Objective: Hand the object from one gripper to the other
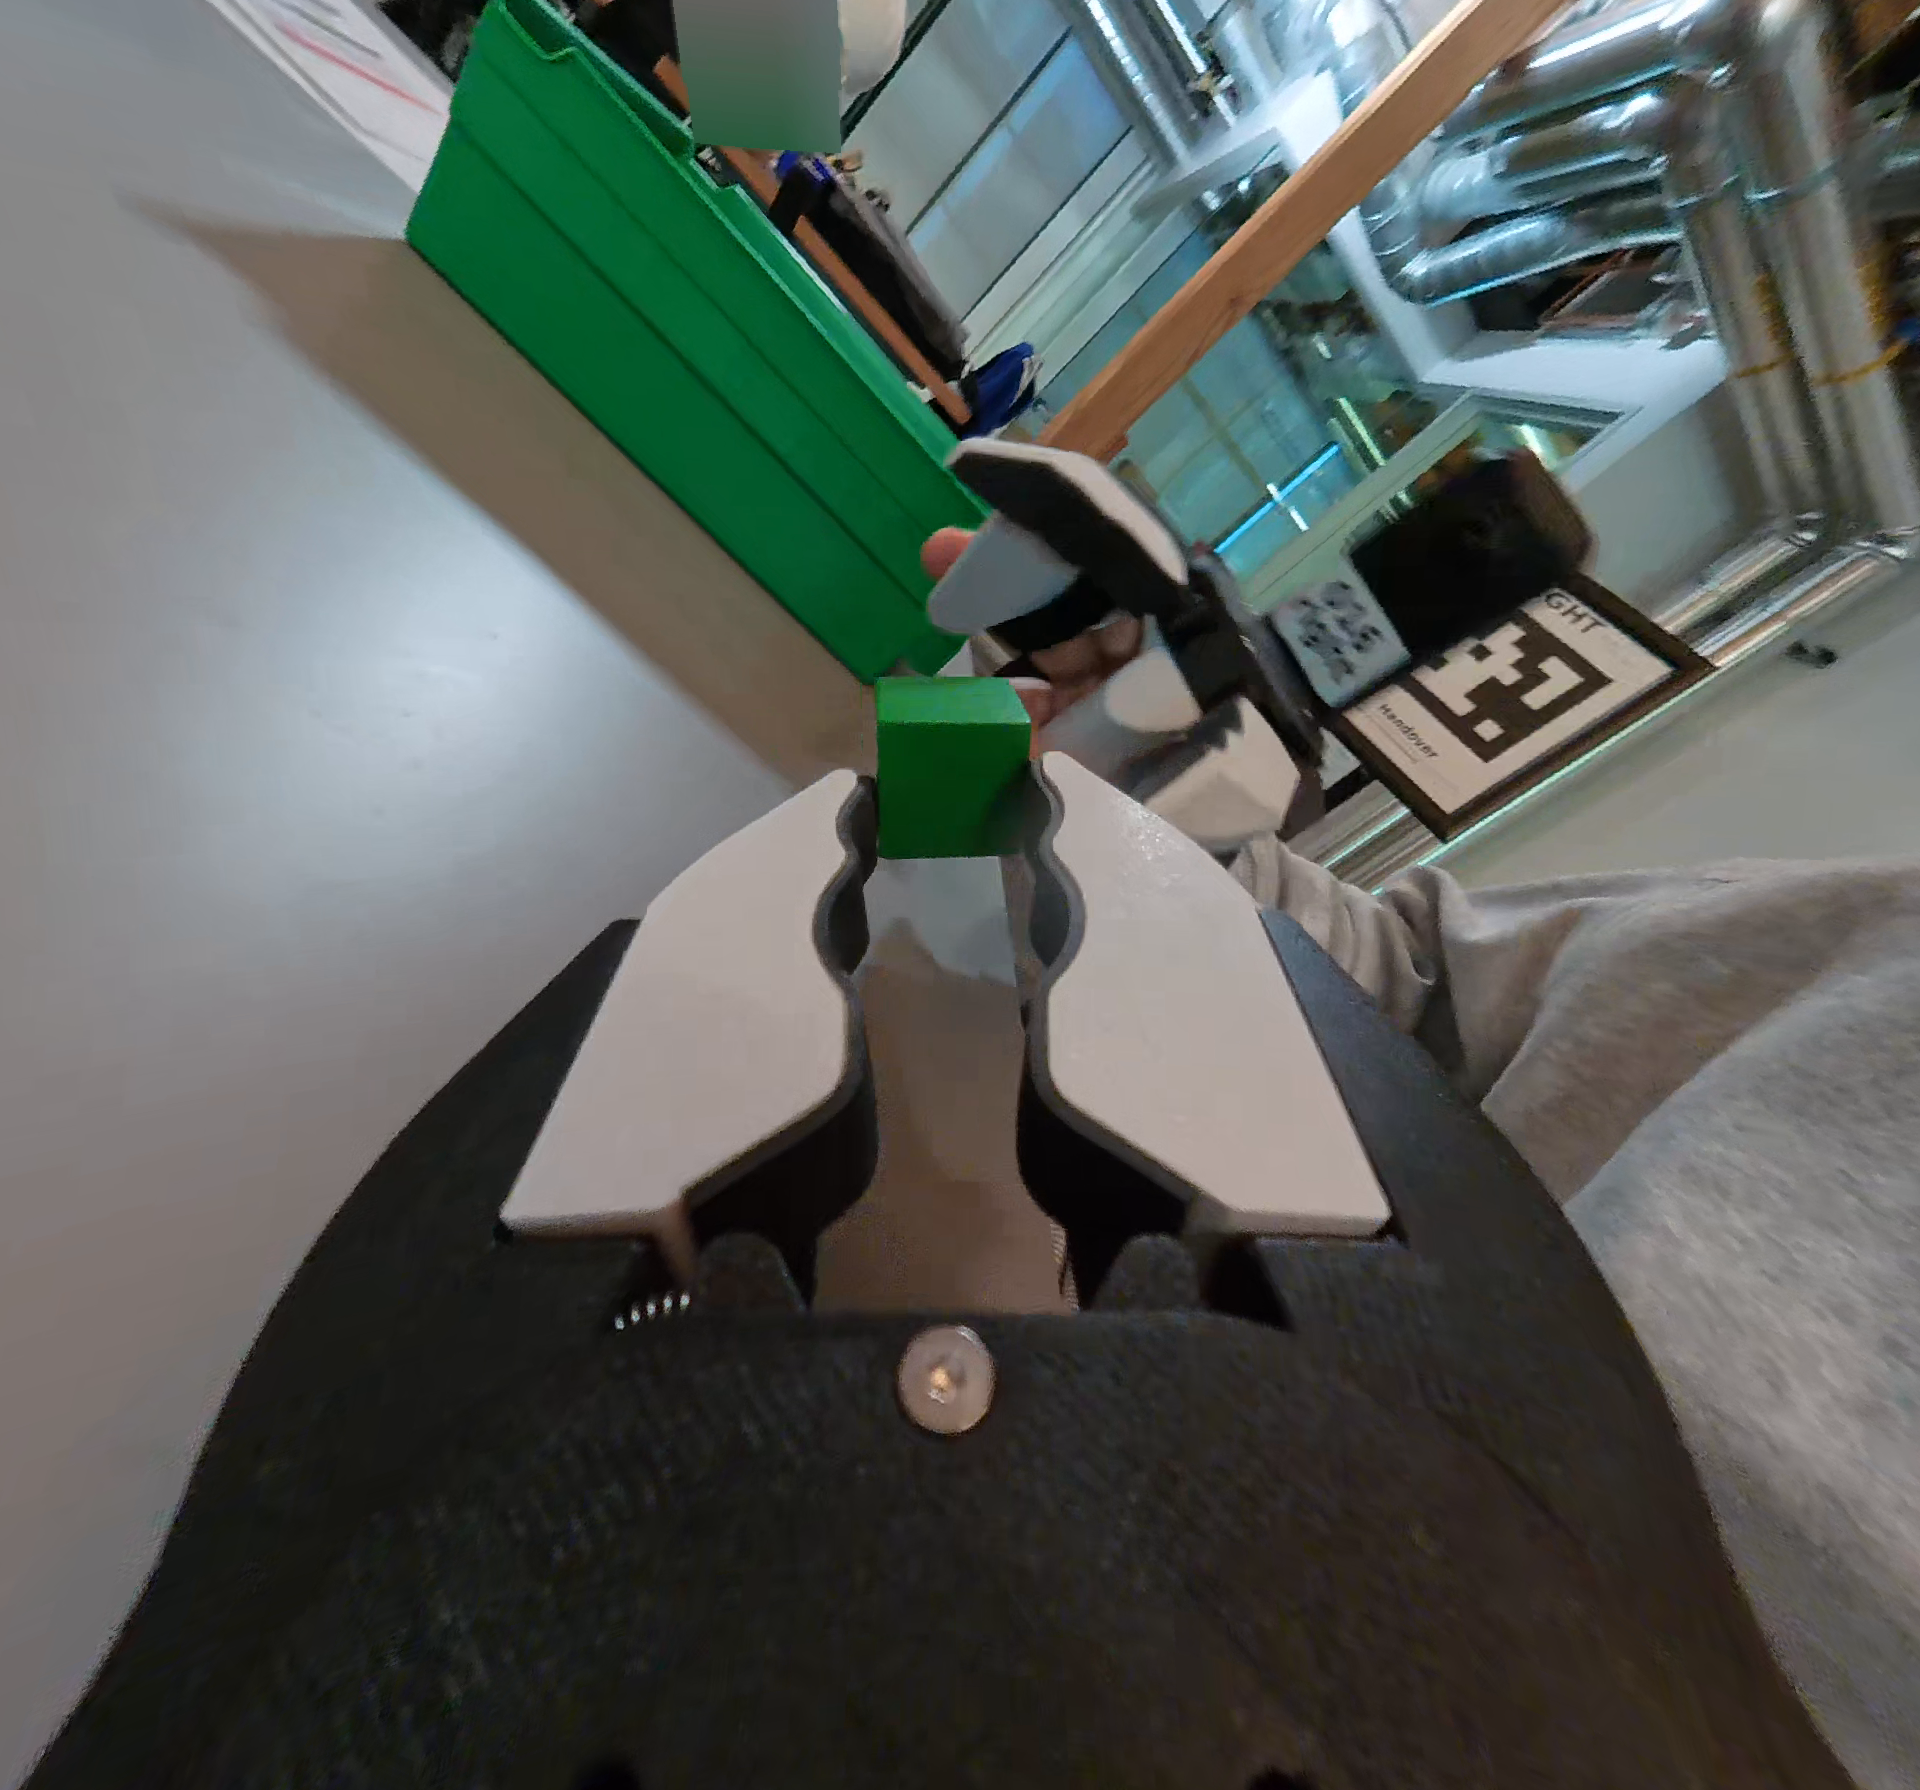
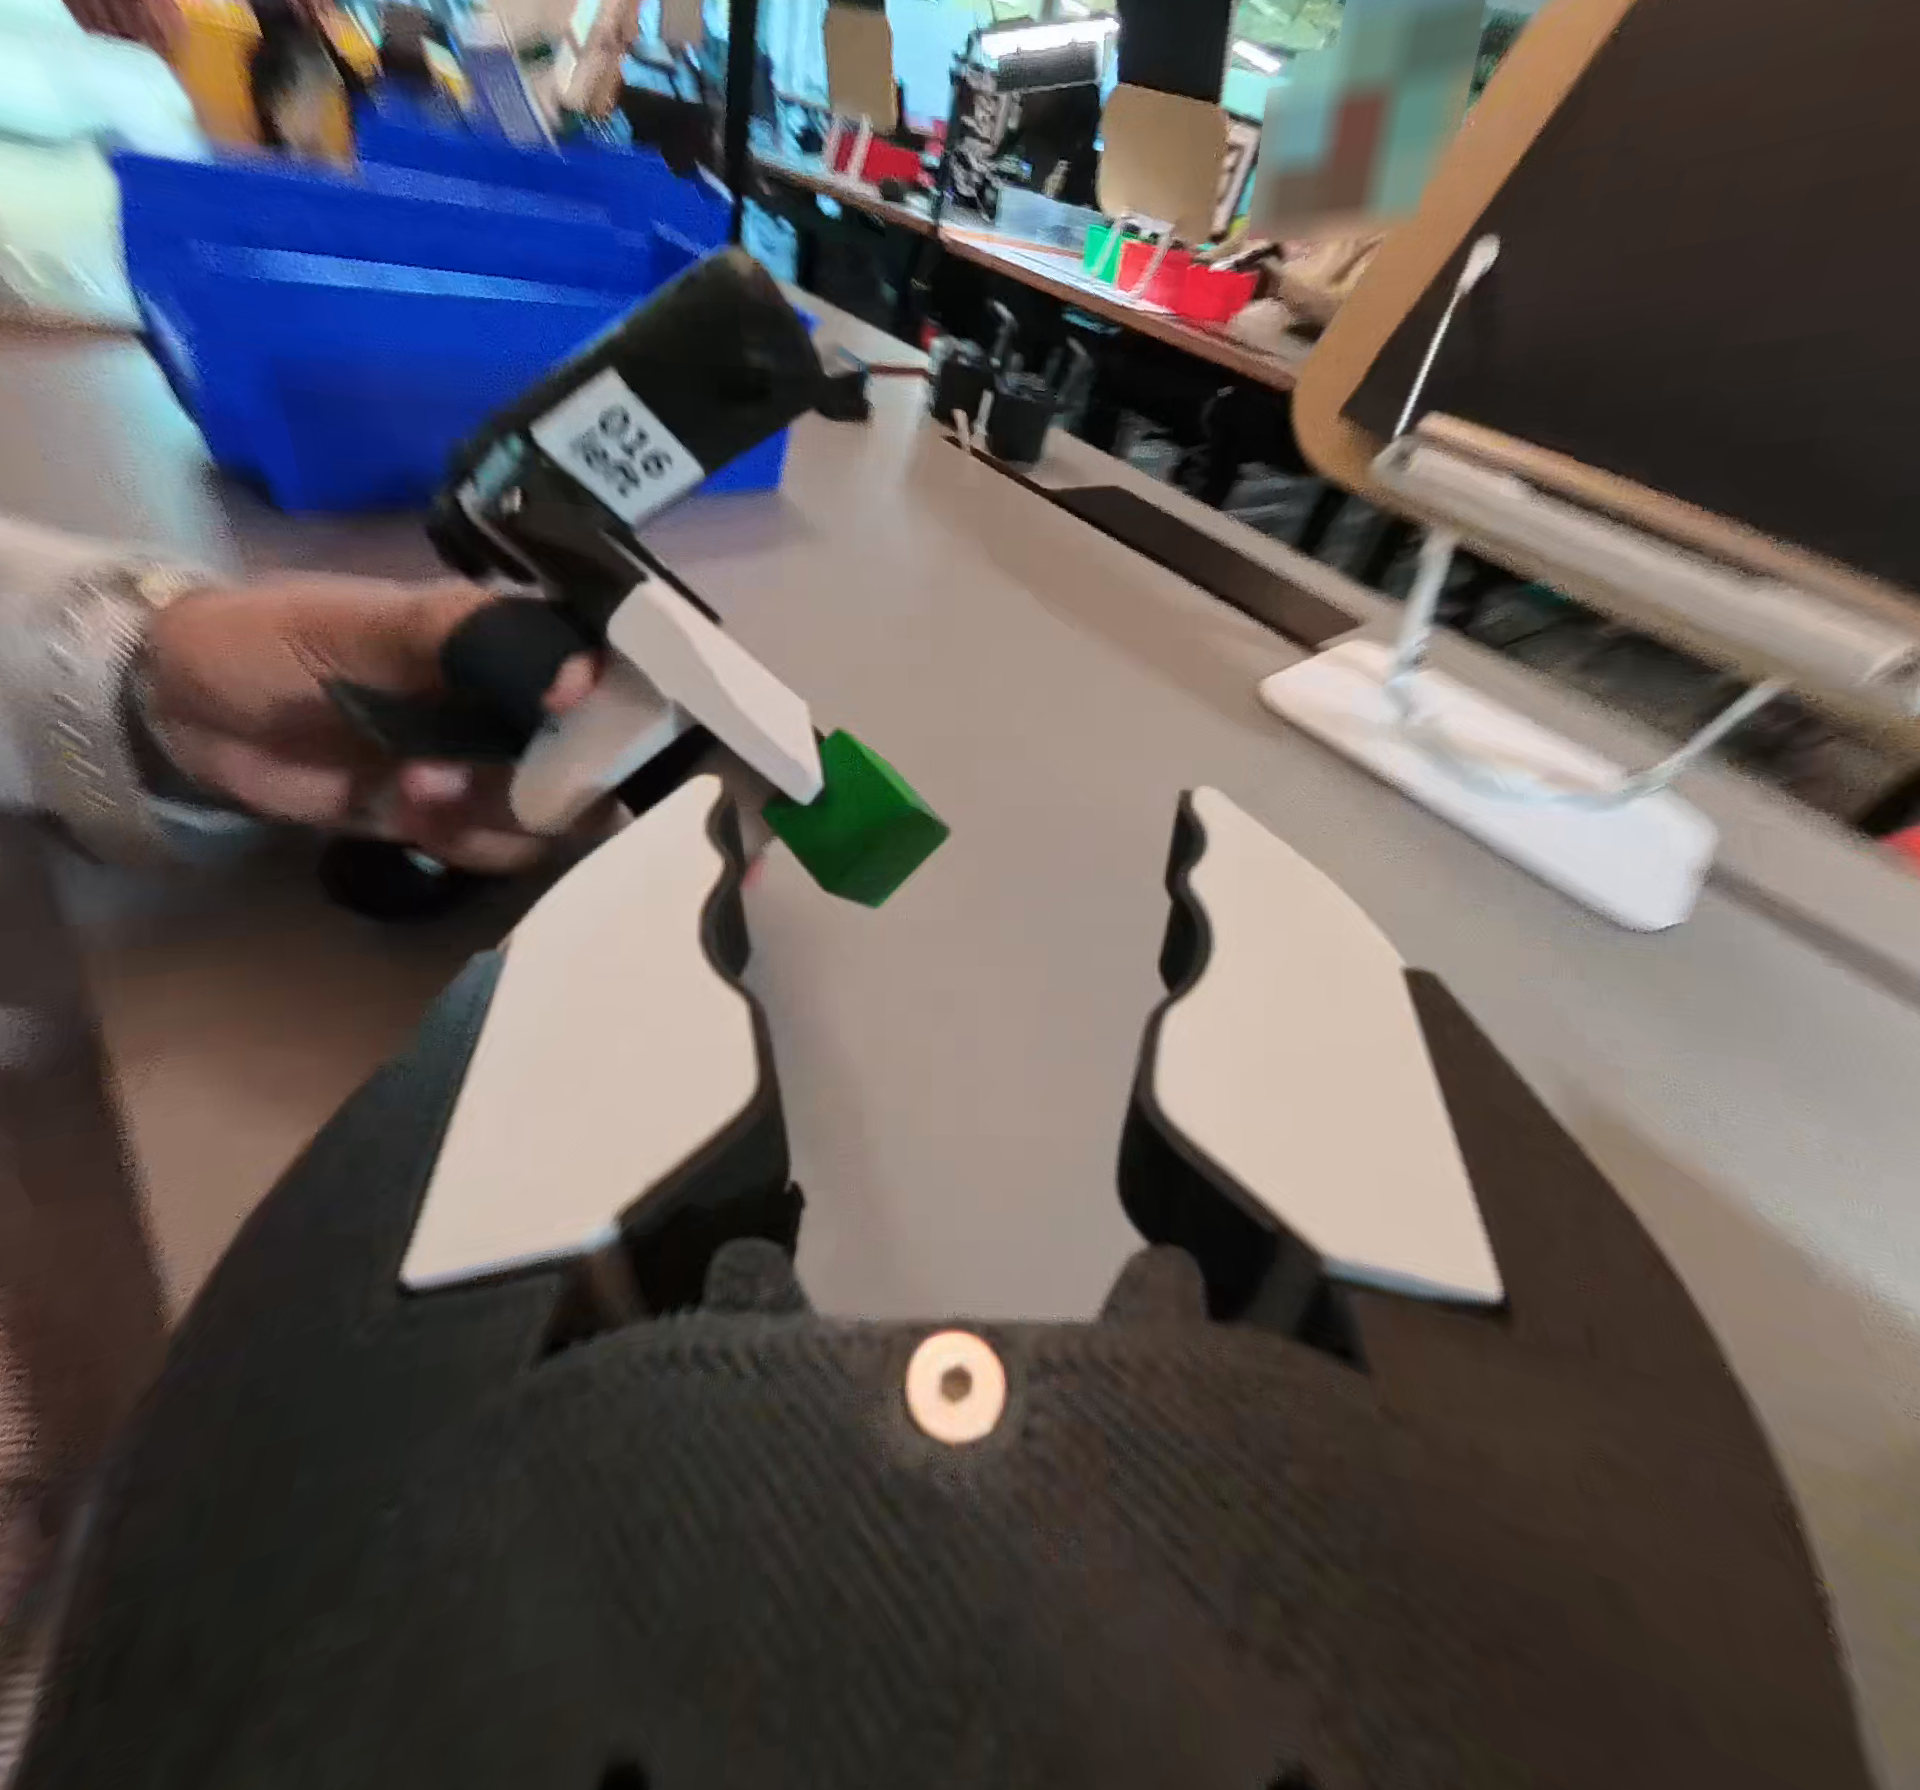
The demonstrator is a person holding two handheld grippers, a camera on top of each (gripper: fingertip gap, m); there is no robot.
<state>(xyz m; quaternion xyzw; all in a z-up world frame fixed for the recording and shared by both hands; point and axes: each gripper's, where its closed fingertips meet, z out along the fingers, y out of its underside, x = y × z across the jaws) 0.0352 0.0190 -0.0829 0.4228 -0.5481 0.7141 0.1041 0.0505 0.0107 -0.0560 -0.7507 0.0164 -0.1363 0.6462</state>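
A small green cube [image 1: 951,769] is clamped between the tips of my left gripper [image 1: 945,784], which is shut on it and holds it above the grey table [image 1: 312,701]. In the right wrist view the cube [image 2: 857,821] sticks out from the left gripper [image 2: 805,790], held by a hand coming from the left. My right gripper [image 2: 951,805] is open and empty; the cube lies at the mouth of its jaws, closer to its left finger [image 2: 623,961] and touching neither. The right gripper [image 1: 1023,639] also shows just beyond the cube in the left wrist view.
A green bin [image 1: 675,338] stands on the table behind the cube. A blue bin [image 2: 416,317] is at the far left. A framed marker board [image 1: 1507,691] and a white stand holding a board [image 2: 1486,784] are on the right. A grey sleeve [image 1: 1662,1117] is nearby.
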